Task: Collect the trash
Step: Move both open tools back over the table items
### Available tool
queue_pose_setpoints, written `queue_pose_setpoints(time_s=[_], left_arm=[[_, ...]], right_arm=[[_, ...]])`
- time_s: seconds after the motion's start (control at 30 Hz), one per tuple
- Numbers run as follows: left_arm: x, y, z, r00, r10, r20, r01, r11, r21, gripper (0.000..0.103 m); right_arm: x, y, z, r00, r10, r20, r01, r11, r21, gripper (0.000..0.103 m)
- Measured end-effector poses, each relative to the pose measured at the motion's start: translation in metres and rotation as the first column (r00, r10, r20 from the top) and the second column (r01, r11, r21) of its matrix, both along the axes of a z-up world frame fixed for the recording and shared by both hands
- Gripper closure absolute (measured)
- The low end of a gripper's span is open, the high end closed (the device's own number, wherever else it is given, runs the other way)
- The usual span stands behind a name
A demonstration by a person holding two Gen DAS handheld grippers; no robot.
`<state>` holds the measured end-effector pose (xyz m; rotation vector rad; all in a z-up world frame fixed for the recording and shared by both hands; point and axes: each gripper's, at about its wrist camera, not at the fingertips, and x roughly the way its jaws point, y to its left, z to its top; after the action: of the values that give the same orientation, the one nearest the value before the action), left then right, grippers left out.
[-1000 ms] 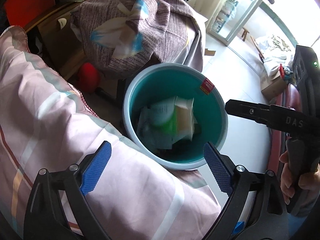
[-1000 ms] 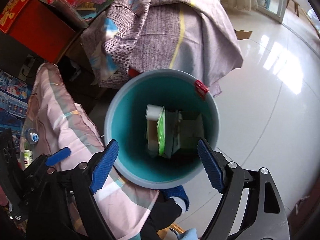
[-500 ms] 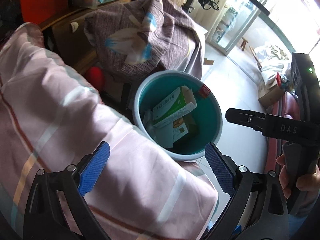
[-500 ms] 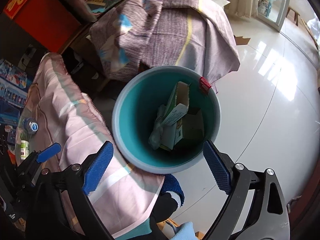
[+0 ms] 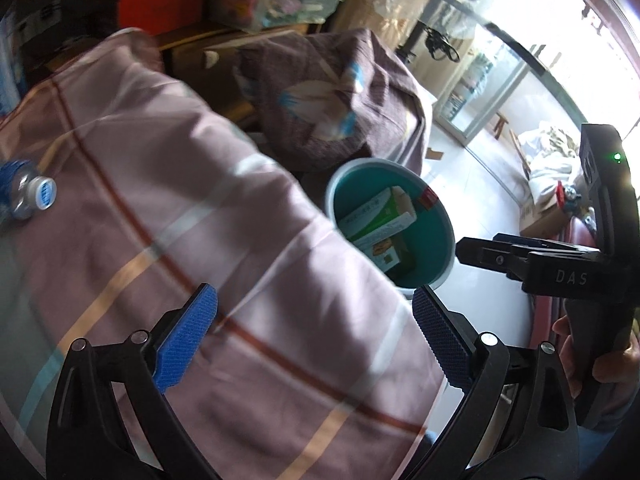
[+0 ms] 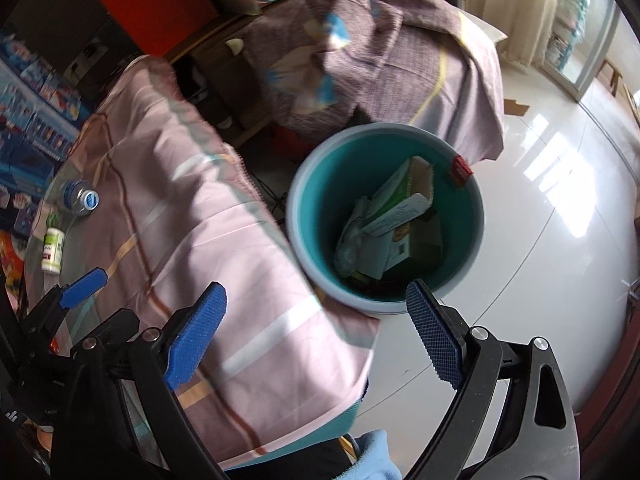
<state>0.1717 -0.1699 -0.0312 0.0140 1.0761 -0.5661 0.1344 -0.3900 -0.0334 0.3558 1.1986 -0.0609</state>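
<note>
Both grippers are over the edge of a table draped in a pink striped cloth (image 5: 168, 184), pointing steeply downward. The left gripper (image 5: 316, 344) has its blue-padded jaws spread wide, with only the cloth showing in the gap between them. The right gripper (image 6: 316, 340) likewise has its jaws spread wide with nothing held between the pads; in the left wrist view its black body is visible at the right edge, gripped by a hand (image 5: 592, 352).

The teal bin (image 6: 476, 216) stands on the glossy white floor (image 6: 552, 248), just beside the hanging edge of the cloth. It carries a small red tag (image 6: 461, 168) at its rim. Inside lies the collected trash: a green-and-white carton (image 6: 400, 204) leaning across other flattened boxes and a crumpled wrapper, all resting at the bottom.

On the tabletop, well apart from the bin, a plastic bottle with a blue cap (image 6: 82, 199) lies on its side, and near it a small white bottle with a green label (image 6: 53, 249). Behind the bin, a purple patterned cover (image 6: 380, 60) is draped over furniture.
</note>
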Motion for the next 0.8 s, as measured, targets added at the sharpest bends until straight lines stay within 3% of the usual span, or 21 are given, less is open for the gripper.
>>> queue_pose_setpoints(time_s=[0.23, 0.43, 0.63, 0.8], left_arm=[[-0.014, 0.071, 0.002, 0.994, 0.109, 0.005, -0.108, 0.994, -0.027, 0.004], [-0.029, 0.144, 0.001, 0.973, 0.228, 0.024, -0.228, 0.974, -0.018, 0.004], [-0.045, 0.238, -0.003, 0.921, 0.388, 0.029, -0.389, 0.921, 0.009, 0.004], [-0.062, 0.321, -0.007, 0.85, 0.526, 0.022, -0.526, 0.85, 0.021, 0.004]], right_arm=[[0.004, 0.049, 0.01, 0.997, 0.078, -0.004, -0.078, 0.996, -0.033, 0.016], [0.017, 0.112, 0.014, 0.982, 0.189, -0.027, -0.19, 0.98, -0.055, 0.016], [0.026, 0.187, 0.013, 0.95, 0.31, -0.047, -0.313, 0.948, -0.064, 0.016], [0.029, 0.251, 0.005, 0.911, 0.404, -0.082, -0.409, 0.91, -0.064, 0.016]])
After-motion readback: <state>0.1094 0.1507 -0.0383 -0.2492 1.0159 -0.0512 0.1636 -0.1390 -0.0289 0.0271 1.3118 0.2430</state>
